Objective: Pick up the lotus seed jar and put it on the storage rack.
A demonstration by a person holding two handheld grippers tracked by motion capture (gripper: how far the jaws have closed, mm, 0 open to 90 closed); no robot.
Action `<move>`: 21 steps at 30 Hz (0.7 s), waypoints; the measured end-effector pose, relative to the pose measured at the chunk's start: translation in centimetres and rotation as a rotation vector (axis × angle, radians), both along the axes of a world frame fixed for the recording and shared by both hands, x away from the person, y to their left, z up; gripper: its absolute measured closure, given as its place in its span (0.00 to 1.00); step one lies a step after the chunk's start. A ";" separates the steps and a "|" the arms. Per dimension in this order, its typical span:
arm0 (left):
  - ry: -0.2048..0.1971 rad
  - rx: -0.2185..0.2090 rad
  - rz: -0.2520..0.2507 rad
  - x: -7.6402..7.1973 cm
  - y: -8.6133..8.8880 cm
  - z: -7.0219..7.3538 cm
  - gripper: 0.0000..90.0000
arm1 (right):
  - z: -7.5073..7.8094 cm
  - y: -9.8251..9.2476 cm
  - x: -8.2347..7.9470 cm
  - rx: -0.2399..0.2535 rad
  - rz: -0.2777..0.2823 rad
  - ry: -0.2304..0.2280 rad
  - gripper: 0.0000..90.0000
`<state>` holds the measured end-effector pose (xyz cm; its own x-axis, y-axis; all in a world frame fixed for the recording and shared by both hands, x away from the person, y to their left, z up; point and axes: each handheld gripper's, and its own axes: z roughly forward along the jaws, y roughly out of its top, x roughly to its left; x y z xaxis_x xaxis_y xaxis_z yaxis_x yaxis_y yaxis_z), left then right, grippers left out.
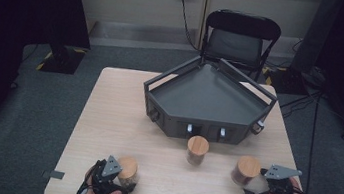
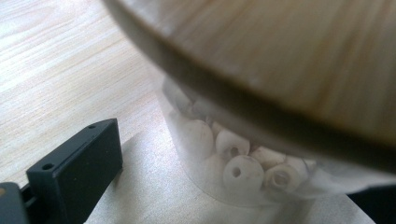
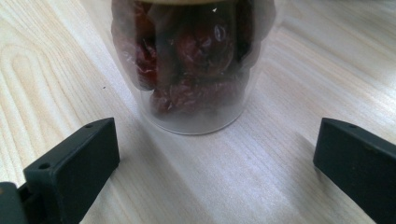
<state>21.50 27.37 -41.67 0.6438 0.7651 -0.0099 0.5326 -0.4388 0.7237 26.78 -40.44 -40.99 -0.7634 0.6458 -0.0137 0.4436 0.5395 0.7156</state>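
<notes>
Claws are both hanging spread: left claw (image 1: pixel 116 183) is crowding the bead jar (image 1: pixel 127 170) at the worktop's (image 1: pixel 117 115) seven o'clock, right claw (image 1: pixel 259 191) facing the date jar (image 1: pixel 246 170) at five, risking a toppling nudge.

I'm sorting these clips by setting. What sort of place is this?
Probably a lab or test room, not a home: black curtains at the sides, grey carpet, a folding chair, and a lone wooden table bearing a grey tray.
</notes>
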 end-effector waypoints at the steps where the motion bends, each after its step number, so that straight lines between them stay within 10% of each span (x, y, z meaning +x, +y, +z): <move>1: 0.001 -0.002 0.003 0.0 0.0 0.0 0.00 | 0.0 0.0 0.0 0.000 0.000 0.000 0.00; 21: -0.026 -0.067 0.011 -0.9 0.7 -0.3 0.02 | 0.0 0.0 0.0 0.000 0.000 0.000 0.00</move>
<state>20.62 28.10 -42.01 0.6359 0.7704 -0.0450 0.5178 -0.3827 0.7651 26.79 -40.44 -40.99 -0.7632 0.6460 -0.0135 0.4438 0.5394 0.7156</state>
